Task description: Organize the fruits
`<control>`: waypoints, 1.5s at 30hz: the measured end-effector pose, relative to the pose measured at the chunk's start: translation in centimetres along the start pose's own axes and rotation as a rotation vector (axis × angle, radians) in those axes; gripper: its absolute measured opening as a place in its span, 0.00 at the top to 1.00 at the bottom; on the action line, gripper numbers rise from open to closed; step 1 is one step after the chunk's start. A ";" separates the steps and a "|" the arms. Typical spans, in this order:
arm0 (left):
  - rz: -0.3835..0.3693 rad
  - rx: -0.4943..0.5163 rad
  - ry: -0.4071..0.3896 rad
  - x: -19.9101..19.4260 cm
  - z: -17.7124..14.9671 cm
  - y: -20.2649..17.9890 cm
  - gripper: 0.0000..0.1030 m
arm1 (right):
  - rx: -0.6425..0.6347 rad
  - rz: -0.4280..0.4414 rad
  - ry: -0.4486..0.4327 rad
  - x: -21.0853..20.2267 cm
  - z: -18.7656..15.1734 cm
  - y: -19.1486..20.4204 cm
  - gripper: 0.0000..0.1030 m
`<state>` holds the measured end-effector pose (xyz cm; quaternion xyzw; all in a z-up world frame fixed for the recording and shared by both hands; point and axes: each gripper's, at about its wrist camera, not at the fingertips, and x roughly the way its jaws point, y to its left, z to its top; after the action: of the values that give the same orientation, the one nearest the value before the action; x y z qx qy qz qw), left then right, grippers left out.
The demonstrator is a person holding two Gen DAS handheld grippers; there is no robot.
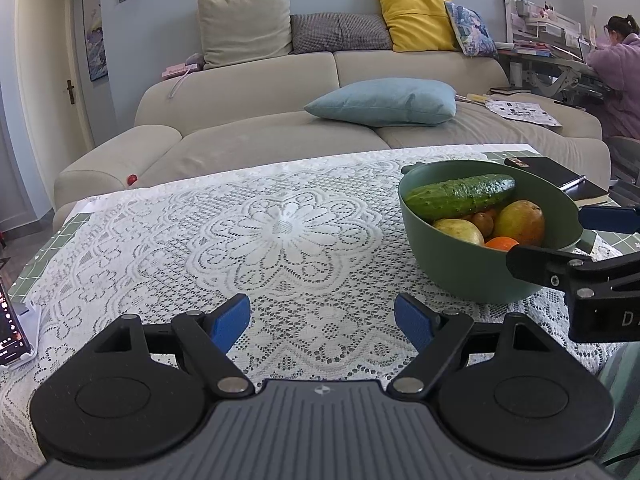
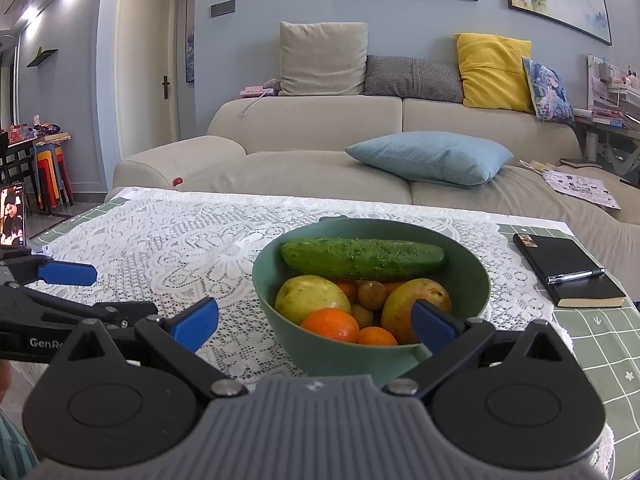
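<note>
At the far left edge of the left wrist view a phone [image 1: 12, 332] on a stand is cut by the frame, and only a strip of its screen shows. The left tool [image 1: 322, 322] sits low in the centre, its blue pads wide apart above the lace cloth [image 1: 280, 232] on the table [image 1: 60, 236], holding nothing. To the right stands the green bowl [image 1: 452, 264] – in it a cucumber [image 1: 460, 196] lies across the top, with pears [image 1: 520, 222] and an orange [image 1: 502, 243] partly hidden under it and behind the rim. At the right edge the right tool [image 1: 568, 236] enters, cut off by the frame.

In the right wrist view the left tool [image 2: 80, 292] shows at the left edge. The right tool [image 2: 316, 322] is low in the centre with its pads spread, empty – the right pad covers part of a pear [image 2: 416, 304]. Small brown fruits [image 2: 372, 294] are hard to name. A black notebook [image 2: 568, 268] with a pen [image 2: 576, 276] lies right of the bowl [image 2: 340, 356].
</note>
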<state>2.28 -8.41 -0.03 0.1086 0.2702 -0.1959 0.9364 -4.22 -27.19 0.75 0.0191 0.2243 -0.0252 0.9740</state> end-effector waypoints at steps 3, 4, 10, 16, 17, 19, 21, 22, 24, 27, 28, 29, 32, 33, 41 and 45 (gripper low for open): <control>0.001 -0.004 -0.001 -0.1 0.0 0.0 0.07 | 0.000 0.000 0.000 0.0 0.0 0.0 0.04; 0.002 -0.004 -0.001 -0.1 0.0 0.1 0.07 | 0.000 0.000 0.000 0.0 0.0 0.0 0.04; 0.007 -0.008 0.002 -0.2 0.0 0.2 0.07 | -0.002 -0.001 0.001 0.0 0.0 0.0 0.04; 0.011 -0.014 0.005 -0.1 0.0 0.2 0.07 | -0.007 -0.001 0.004 0.0 -0.1 0.1 0.04; 0.013 -0.015 0.006 -0.1 0.0 0.2 0.07 | -0.007 0.000 0.005 0.0 -0.1 0.0 0.04; 0.017 -0.020 0.007 -0.2 0.0 0.2 0.07 | -0.008 -0.001 0.005 -0.1 -0.1 0.0 0.04; 0.023 -0.027 0.005 -0.2 0.0 0.3 0.07 | -0.009 -0.002 0.007 0.0 0.0 0.0 0.04; 0.027 -0.030 0.004 -0.2 0.1 0.4 0.07 | -0.008 -0.002 0.007 0.0 0.0 0.0 0.04; 0.036 -0.039 0.004 -0.3 0.1 0.5 0.07 | -0.009 -0.003 0.008 0.0 0.0 0.0 0.04; 0.052 -0.060 0.003 -0.3 0.2 0.7 0.07 | -0.012 -0.009 0.012 0.0 0.0 0.0 0.04; 0.057 -0.067 0.004 -0.3 0.2 0.9 0.07 | -0.012 -0.011 0.013 0.1 0.0 0.0 0.04; 0.064 -0.075 0.005 -0.3 0.3 1.0 0.07 | -0.013 -0.012 0.015 0.1 0.0 0.0 0.04; 0.085 -0.106 0.011 -0.3 0.4 1.4 0.07 | -0.014 -0.015 0.018 0.2 0.0 0.0 0.04; 0.088 -0.117 0.013 -0.3 0.4 1.5 0.07 | -0.015 -0.015 0.018 0.2 0.1 0.0 0.04; 0.114 -0.180 0.022 -0.4 0.4 2.5 0.07 | -0.020 -0.017 0.021 0.1 0.0 0.0 0.04; 0.119 -0.190 0.029 -0.4 0.4 2.7 0.07 | -0.024 -0.019 0.024 0.2 0.0 0.0 0.04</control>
<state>3.32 -5.98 0.74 0.0378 0.2941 -0.1119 0.9485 -4.00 -27.20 0.68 0.0058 0.2362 -0.0316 0.9712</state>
